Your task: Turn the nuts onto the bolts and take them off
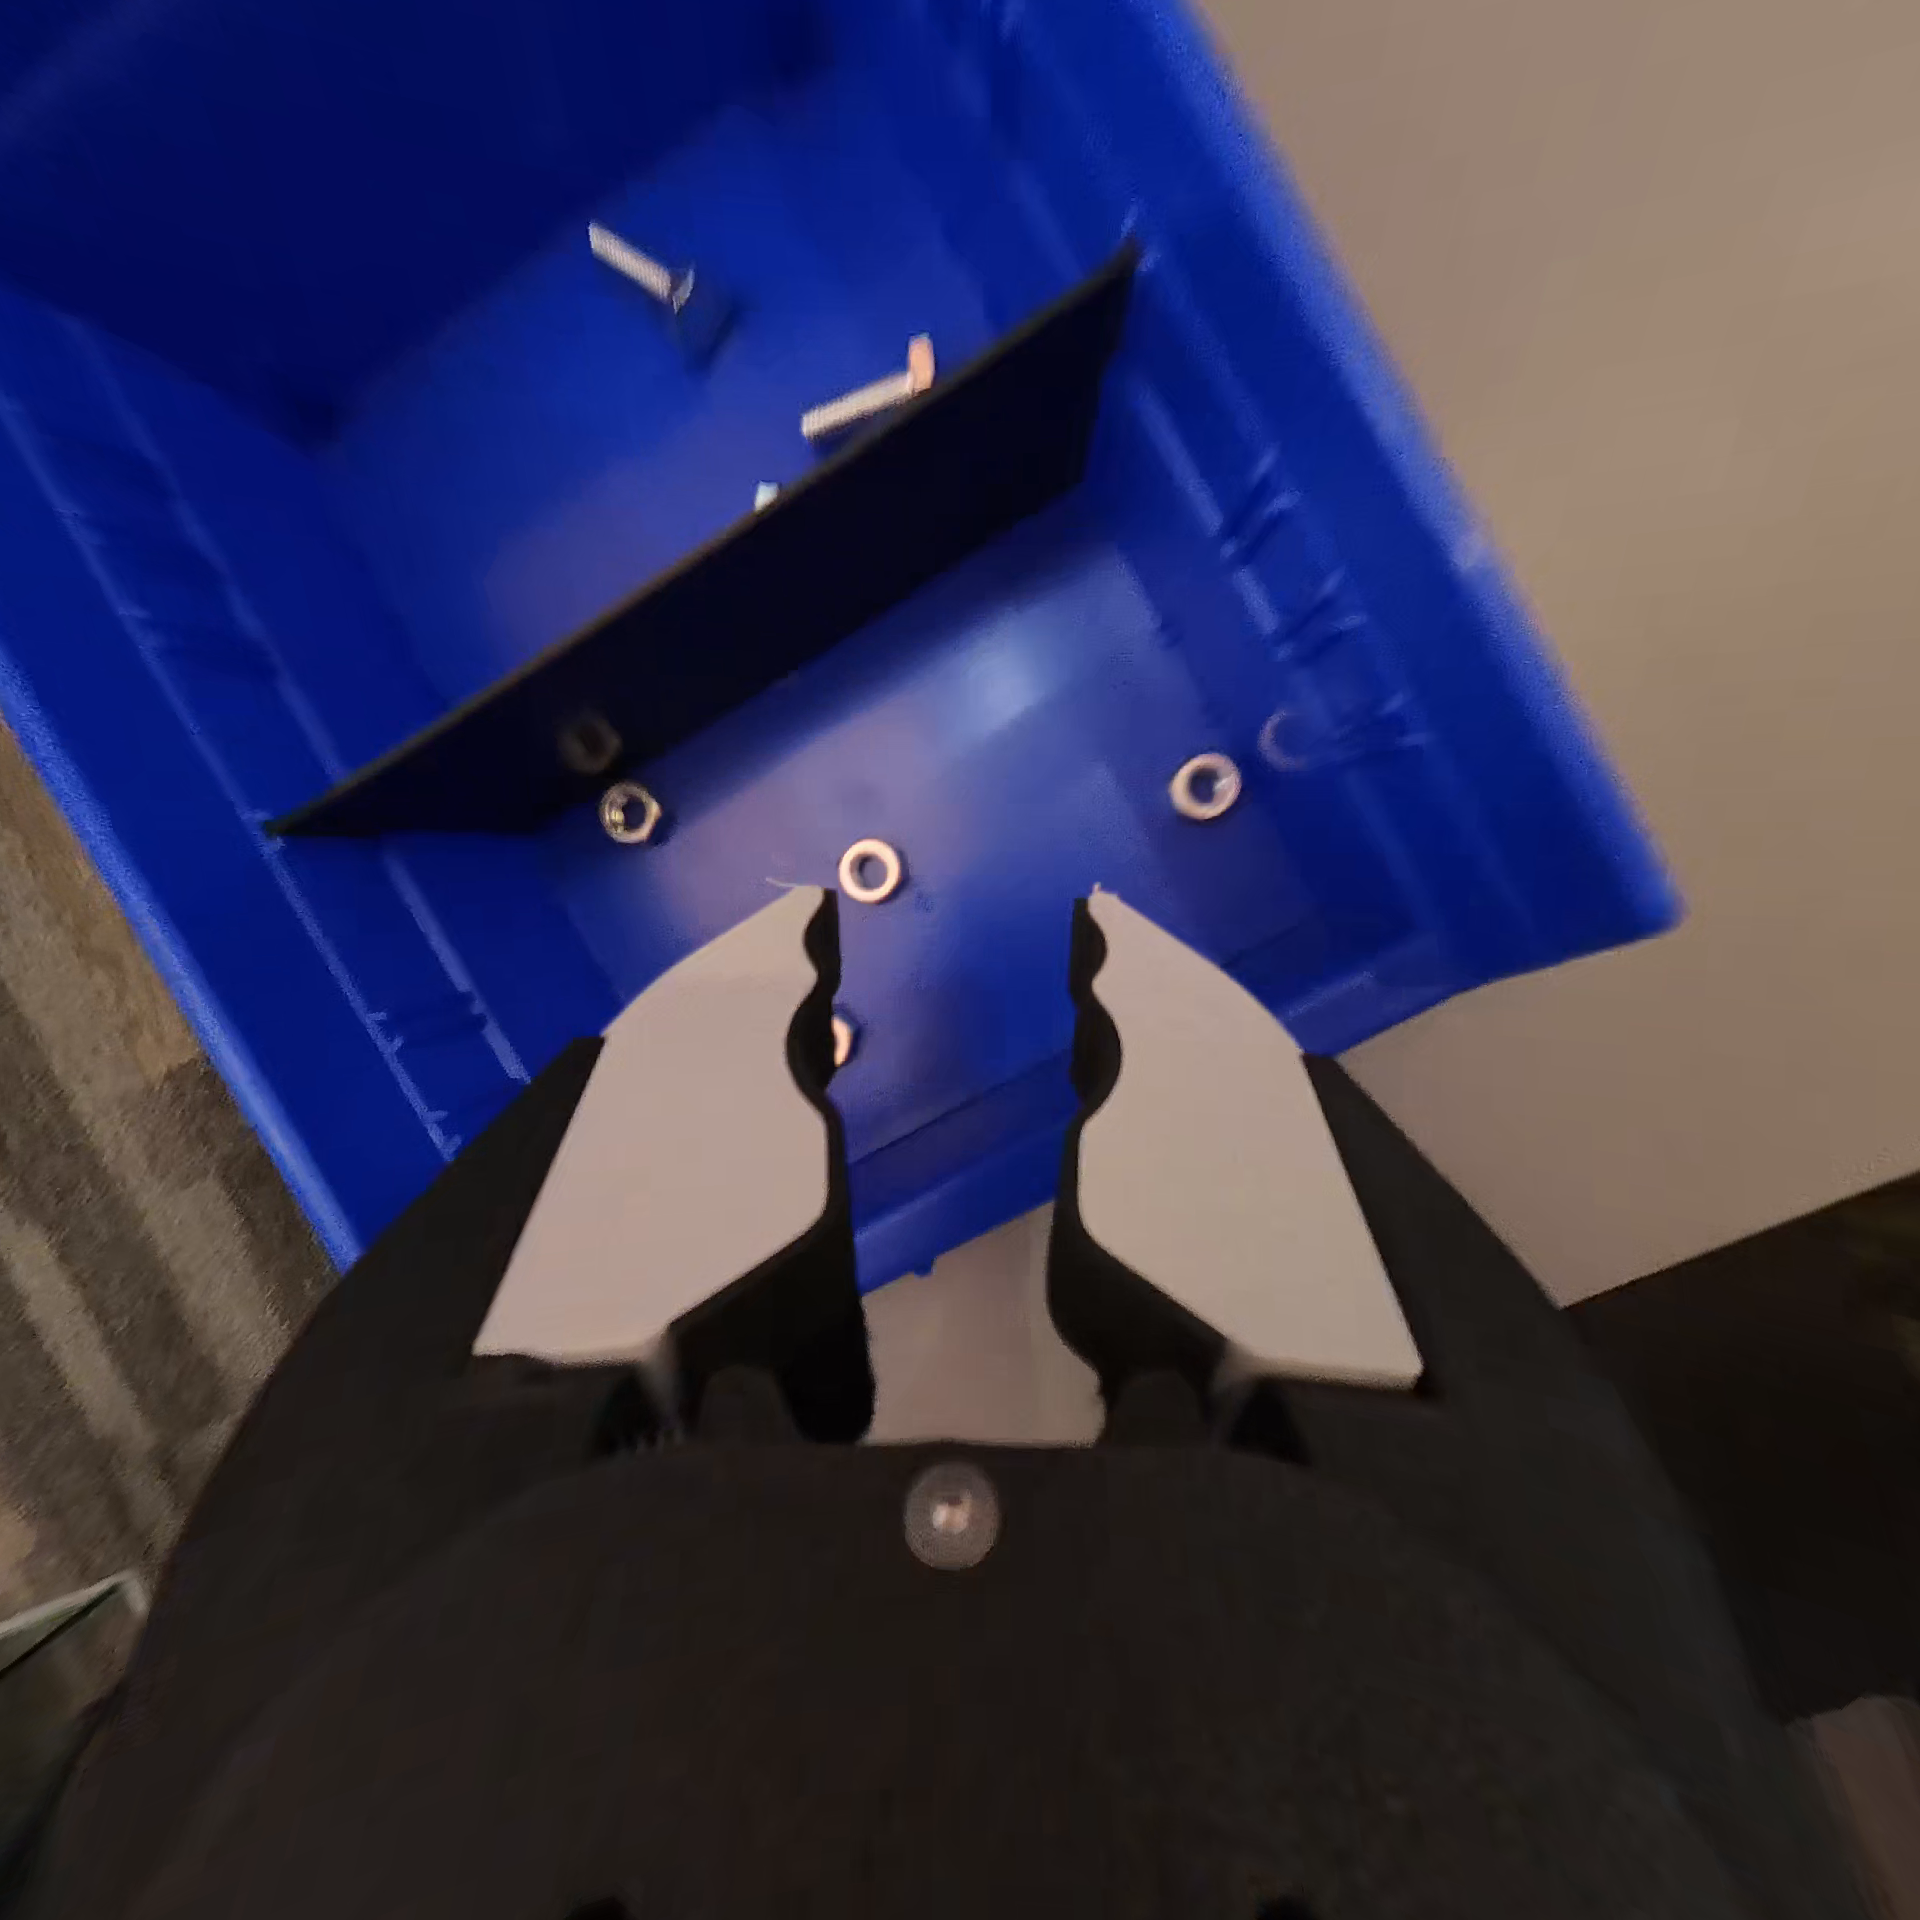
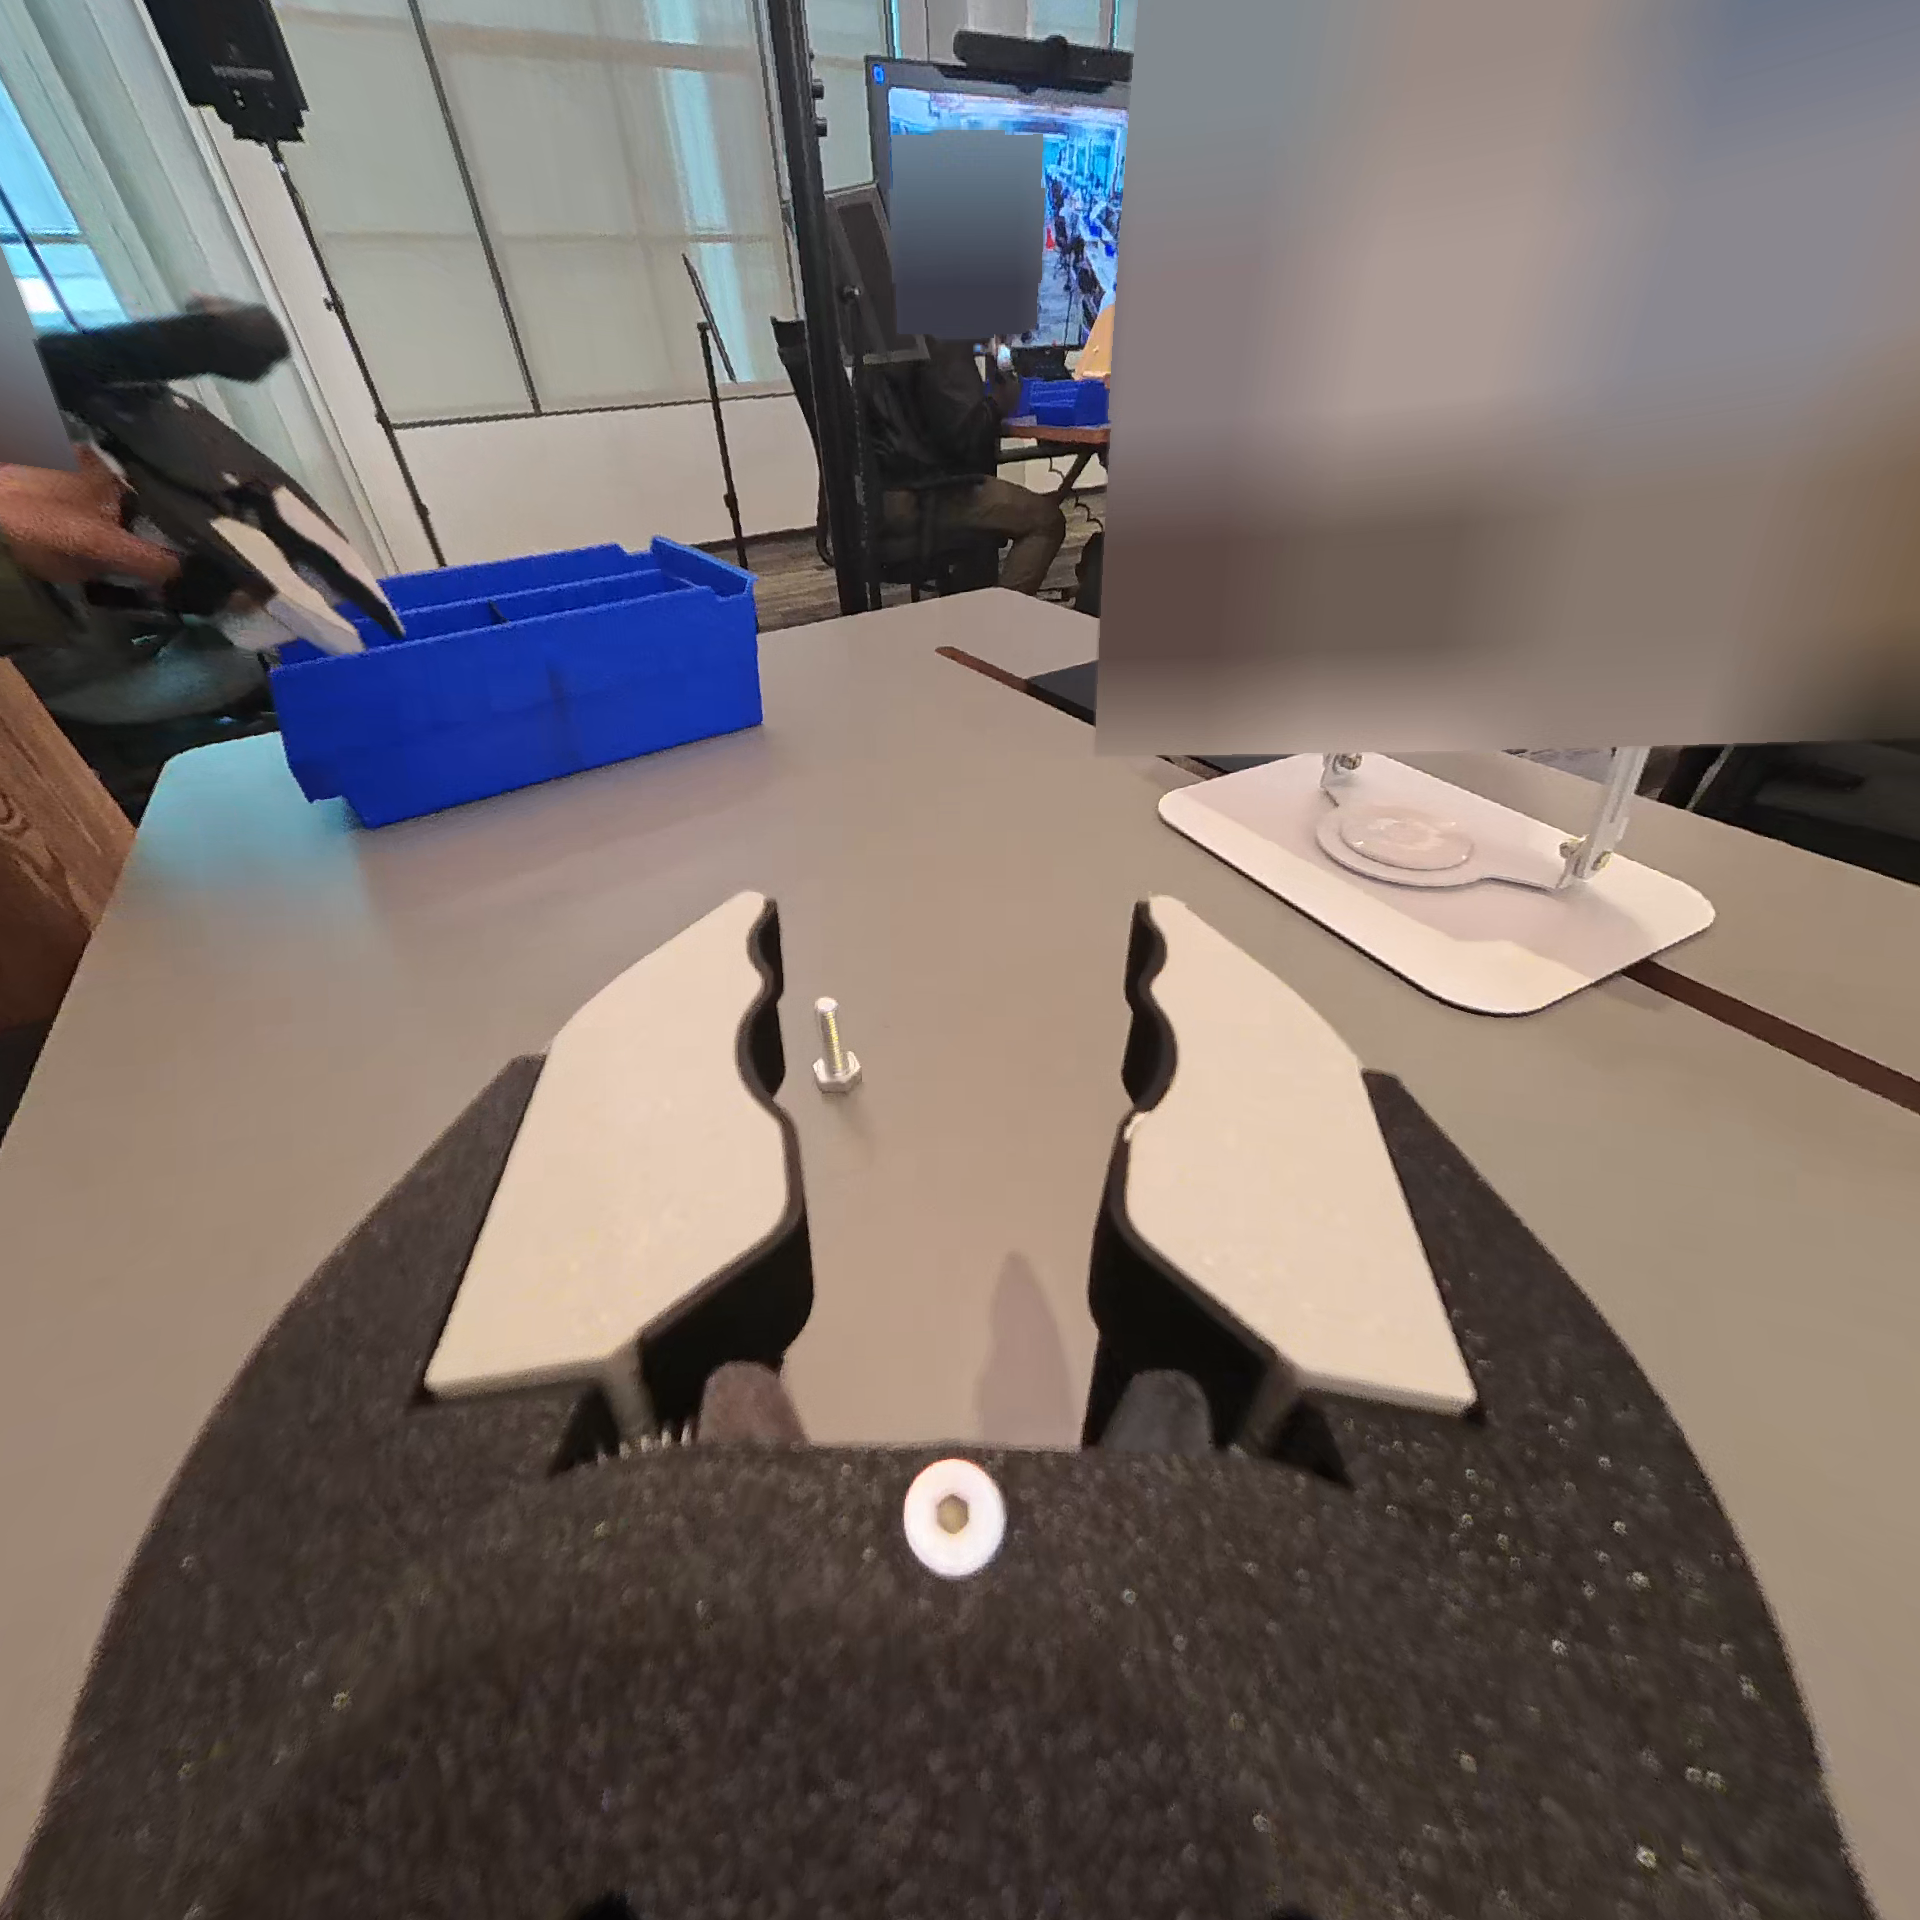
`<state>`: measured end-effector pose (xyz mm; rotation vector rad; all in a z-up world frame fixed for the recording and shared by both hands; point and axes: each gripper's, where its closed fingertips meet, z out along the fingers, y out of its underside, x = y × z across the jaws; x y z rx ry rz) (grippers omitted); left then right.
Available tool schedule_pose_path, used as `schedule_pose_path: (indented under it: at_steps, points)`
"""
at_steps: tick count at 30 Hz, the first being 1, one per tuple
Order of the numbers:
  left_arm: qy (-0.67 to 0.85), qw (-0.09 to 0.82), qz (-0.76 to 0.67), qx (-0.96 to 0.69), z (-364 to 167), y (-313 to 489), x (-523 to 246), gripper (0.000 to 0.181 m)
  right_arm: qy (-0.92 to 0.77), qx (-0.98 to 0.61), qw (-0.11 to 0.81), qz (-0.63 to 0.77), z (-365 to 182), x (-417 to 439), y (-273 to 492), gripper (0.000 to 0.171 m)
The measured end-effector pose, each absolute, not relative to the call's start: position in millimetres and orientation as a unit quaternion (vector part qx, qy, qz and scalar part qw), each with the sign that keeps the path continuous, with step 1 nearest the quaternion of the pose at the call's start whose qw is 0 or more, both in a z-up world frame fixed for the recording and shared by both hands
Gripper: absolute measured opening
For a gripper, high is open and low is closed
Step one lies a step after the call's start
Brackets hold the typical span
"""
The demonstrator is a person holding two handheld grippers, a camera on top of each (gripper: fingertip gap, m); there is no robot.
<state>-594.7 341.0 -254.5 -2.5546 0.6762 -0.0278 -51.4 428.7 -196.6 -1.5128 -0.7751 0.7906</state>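
In the left wrist view, a blue bin point(image 1: 1351, 436) has a black divider point(image 1: 727, 613). The near compartment holds a hex nut point(image 1: 630, 812), two washers point(image 1: 870, 871) point(image 1: 1203, 784) and a small piece point(image 1: 840, 1039) half hidden by my left finger. Two bolts point(image 1: 665, 272) point(image 1: 868, 393) lie in the far compartment. My left gripper point(image 1: 956, 902) is open and empty above the near compartment. In the right wrist view, a single bolt point(image 2: 831, 1044) stands head-down on the grey table point(image 2: 416, 935) between the fingers of my open, empty right gripper point(image 2: 956, 906). The left gripper point(image 2: 343, 613) shows over the bin point(image 2: 520, 686).
A white stand base point(image 2: 1455, 914) sits on the table to the right. A dark seam point(image 2: 1766, 1039) crosses the table. A person sits at another table in the background, beside tripods and a screen. A wooden edge point(image 2: 42, 831) is at the left. Tip to tip, the grippers are about 55 centimetres apart.
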Motion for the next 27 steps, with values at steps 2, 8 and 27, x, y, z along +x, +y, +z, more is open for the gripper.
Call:
schedule_pose_path:
  at_steps: [2, 8, 27]
  points:
    - [0.257, 0.211, -0.001, -0.943, -273, 343, -606, 0.041, -0.332, -0.655, 0.585, 0.343, -201, -52, 430, 0.064]
    - [0.286, 0.175, -0.014, -0.942, -302, 355, -610, 0.039, -0.339, -0.657, 0.582, 0.339, -203, -52, 430, 0.060]
    - [0.290, 0.114, -0.027, -0.950, -334, 359, -620, 0.020, -0.348, -0.662, 0.569, 0.341, -209, -57, 430, 0.060]
